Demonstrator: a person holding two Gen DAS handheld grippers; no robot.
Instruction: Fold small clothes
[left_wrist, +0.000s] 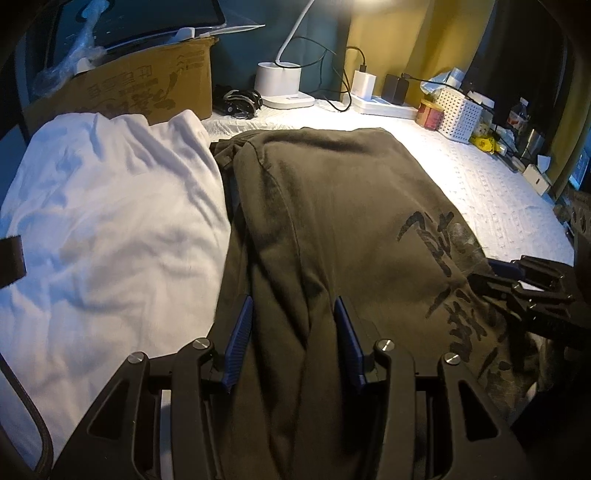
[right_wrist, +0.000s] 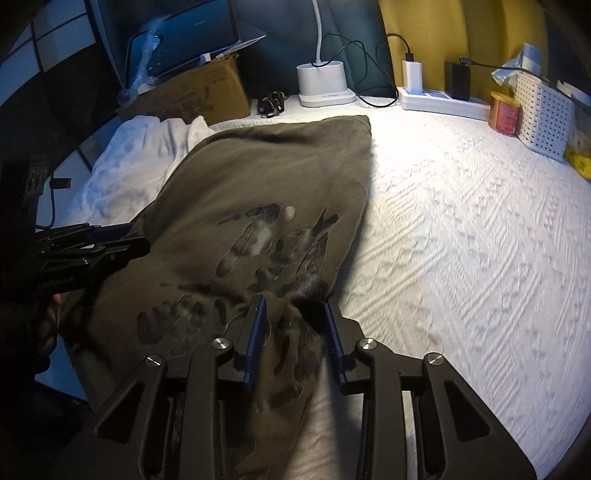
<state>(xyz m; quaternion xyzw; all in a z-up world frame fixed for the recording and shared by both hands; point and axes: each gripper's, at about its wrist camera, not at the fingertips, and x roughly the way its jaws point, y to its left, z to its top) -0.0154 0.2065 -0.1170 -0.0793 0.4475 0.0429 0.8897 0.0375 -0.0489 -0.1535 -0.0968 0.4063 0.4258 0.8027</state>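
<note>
An olive-brown shirt (left_wrist: 332, 206) with a black print lies stretched over the white quilted bed; it also shows in the right wrist view (right_wrist: 273, 177). My left gripper (left_wrist: 293, 310) has its blue pads apart with the near edge of the shirt bunched between them. My right gripper (right_wrist: 293, 306) has its pads apart around the shirt's near right corner. The right gripper shows at the right edge of the left wrist view (left_wrist: 491, 275). The left gripper shows at the left of the right wrist view (right_wrist: 136, 236), at the shirt's left edge.
A crumpled white garment (left_wrist: 110, 206) lies left of the shirt. Behind it stands a cardboard box (left_wrist: 147, 88) with a laptop (right_wrist: 184, 33) on top. At the back are a lamp base (left_wrist: 280, 83), a power strip (right_wrist: 443, 99), a red tin (right_wrist: 504, 114) and a white basket (right_wrist: 543, 114).
</note>
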